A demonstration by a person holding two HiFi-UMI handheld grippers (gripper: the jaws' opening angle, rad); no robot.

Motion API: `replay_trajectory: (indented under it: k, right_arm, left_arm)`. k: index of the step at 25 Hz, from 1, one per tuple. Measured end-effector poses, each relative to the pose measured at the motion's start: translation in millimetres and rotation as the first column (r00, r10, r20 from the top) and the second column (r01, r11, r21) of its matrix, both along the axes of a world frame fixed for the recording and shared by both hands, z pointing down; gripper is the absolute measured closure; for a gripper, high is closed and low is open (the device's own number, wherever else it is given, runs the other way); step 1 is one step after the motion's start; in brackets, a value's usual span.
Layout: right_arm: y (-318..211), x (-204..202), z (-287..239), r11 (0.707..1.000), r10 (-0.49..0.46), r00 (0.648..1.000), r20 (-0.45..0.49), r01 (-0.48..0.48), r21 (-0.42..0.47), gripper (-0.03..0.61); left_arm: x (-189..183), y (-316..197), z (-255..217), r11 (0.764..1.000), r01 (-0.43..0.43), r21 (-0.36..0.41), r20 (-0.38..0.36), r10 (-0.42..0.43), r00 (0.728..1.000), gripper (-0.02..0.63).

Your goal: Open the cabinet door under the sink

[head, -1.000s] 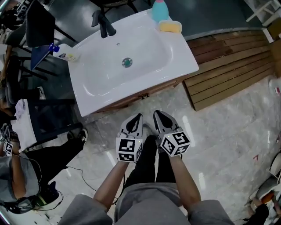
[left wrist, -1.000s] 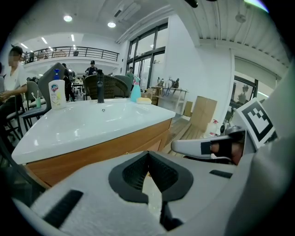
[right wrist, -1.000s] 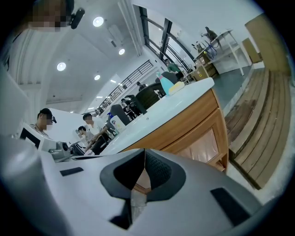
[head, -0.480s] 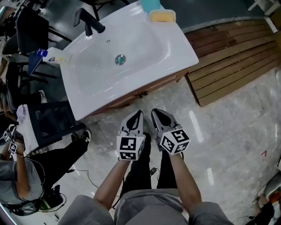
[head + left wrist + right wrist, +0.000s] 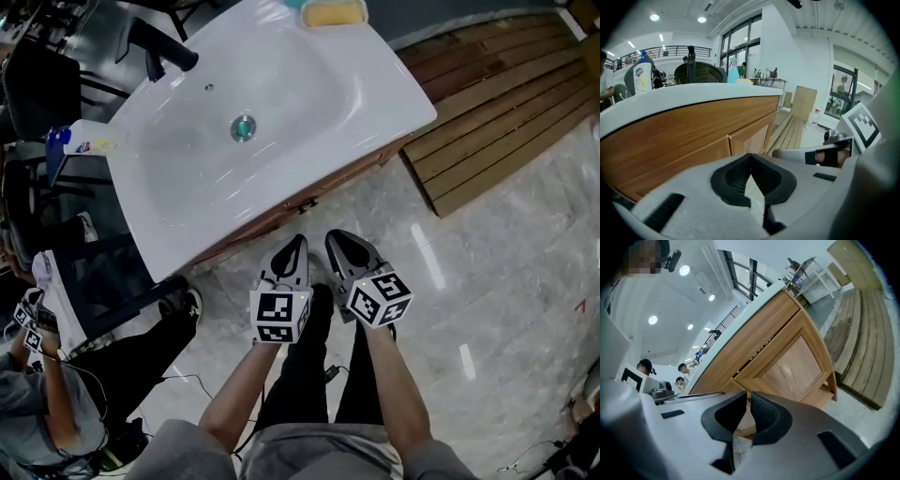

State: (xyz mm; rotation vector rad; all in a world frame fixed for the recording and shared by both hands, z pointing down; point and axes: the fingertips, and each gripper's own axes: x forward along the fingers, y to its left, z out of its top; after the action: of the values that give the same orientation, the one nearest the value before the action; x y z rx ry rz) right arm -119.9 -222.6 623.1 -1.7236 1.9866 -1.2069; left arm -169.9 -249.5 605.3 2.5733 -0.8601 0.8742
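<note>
A white sink [image 5: 202, 178] tops a wooden cabinet [image 5: 314, 199], of which only a thin strip shows from above in the head view. In the left gripper view its closed doors [image 5: 749, 137] stand straight ahead below the counter edge. The right gripper view shows a closed door [image 5: 794, 367] in its frame, seen tilted. My left gripper [image 5: 293, 251] and right gripper [image 5: 339, 246] hover side by side over the floor, a short way in front of the cabinet, touching nothing. Both are shut with nothing between their jaws.
On the sink stand a black faucet [image 5: 155, 49], a yellow sponge [image 5: 330, 13] and a bottle [image 5: 82, 142]. Wooden decking [image 5: 497, 103] lies to the right of the cabinet. A person [image 5: 42, 403] and dark chairs [image 5: 98, 272] are at the left, with cables [image 5: 178, 382] on the marble floor.
Both grippers have sunk lower in front of the cabinet, still side by side. The sink has slid up and grown larger in the head view. Neither gripper has changed its state.
</note>
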Motion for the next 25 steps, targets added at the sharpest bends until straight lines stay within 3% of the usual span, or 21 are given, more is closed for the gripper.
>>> replay_trajectory:
  k: [5,12,25]
  right_arm:
    - [-4,-4,22,1.000,0.022,0.999,0.033,-0.022,-0.007,0.561]
    - [-24,-5,67,0.997,0.077,0.990,0.121,-0.076,-0.018,0.503]
    - [-58,-17,124,0.995,0.103,0.979,0.175,-0.104,-0.004,0.459]
  left_arm:
    - [-2,-5,17,1.000,-0.010,-0.015,0.007,0.010,1.000,0.606]
    - [-4,-8,50,0.999,-0.029,-0.042,0.016,0.029,0.999,0.606]
    - [-15,-24,100,0.997,-0.058,-0.058,0.081,0.063,0.995,0.606]
